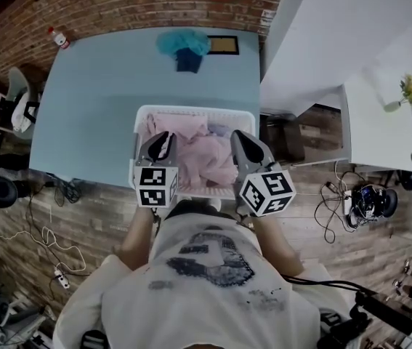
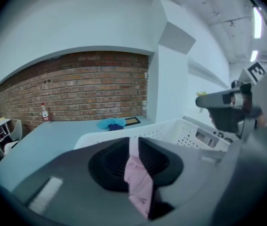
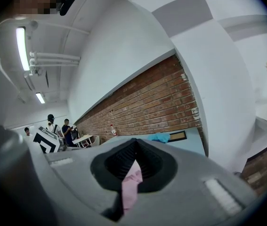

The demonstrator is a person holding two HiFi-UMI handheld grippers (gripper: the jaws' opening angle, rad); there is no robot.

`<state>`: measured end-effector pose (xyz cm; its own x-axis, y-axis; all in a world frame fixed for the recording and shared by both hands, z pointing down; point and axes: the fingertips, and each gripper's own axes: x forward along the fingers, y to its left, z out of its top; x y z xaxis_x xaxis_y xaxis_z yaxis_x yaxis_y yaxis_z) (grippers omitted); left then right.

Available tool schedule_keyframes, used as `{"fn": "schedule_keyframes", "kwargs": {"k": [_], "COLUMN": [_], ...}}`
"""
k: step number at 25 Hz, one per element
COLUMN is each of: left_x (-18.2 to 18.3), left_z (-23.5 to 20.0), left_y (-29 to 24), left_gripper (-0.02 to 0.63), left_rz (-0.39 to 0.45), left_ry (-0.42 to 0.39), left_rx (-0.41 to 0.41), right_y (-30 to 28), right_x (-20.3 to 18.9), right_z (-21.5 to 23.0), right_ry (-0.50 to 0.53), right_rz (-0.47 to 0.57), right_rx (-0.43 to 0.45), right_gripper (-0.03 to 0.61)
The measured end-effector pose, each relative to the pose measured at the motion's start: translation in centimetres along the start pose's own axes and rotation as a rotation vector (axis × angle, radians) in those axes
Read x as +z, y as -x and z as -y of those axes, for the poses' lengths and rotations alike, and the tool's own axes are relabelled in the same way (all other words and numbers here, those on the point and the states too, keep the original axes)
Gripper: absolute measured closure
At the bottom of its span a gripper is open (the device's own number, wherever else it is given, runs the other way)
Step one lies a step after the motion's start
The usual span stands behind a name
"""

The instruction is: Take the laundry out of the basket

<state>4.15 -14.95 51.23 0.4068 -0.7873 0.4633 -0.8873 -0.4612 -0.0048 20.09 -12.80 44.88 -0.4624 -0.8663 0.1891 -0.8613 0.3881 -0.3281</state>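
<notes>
Gripping pink garment (image 1: 209, 158), left gripper (image 1: 163, 139) and right gripper (image 1: 243, 141) fingers clenched on it, length sideways across basket (image 1: 191, 110)

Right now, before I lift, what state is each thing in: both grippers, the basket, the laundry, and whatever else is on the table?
left gripper: shut on pink laundry.
right gripper: shut on pink laundry too.
basket: upright on the table, pink laundry inside.
teal clothes: heaped on the table's far side, outside the basket.
bottle: standing upright at the far corner.
</notes>
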Motion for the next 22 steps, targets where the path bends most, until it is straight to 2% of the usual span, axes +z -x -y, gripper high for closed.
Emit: {"fn": "schedule_keyframes", "kwargs": {"k": [6,10,15,19,22], "left_x": [-1.8,-2.7,-3.6,-4.2,-4.3], "left_z": [0.4,0.0,-0.5,-0.8,-1.1], "left_y": [-2.0,-2.9,-3.7,-4.5,-5.1], "left_gripper": [0.423,0.305,0.201,0.125,0.104], "left_rz": [-0.103,-0.139,-0.171,-0.191,-0.189], "left_ry": [0.059,0.083,0.136,0.188,0.265], "left_rx": [-0.037,-0.018,0.017,0.006,0.0], "right_y": [-0.3,-0.6,-0.8,-1.4,-1.6], "right_x": [0.2,0.2,0.4,0.6,0.7], "right_z": [1.0,1.3,1.8,1.6,1.8], "right_ry": [-0.01,-0.015,-0.014,-0.015,-0.016], "right_rz": [0.002,-0.003,-0.002,-0.007,-0.007], "right_rx": [-0.01,-0.01,-0.005,0.007,0.015], "right_gripper": [0.581,0.581,0.581,0.581,0.581]}}
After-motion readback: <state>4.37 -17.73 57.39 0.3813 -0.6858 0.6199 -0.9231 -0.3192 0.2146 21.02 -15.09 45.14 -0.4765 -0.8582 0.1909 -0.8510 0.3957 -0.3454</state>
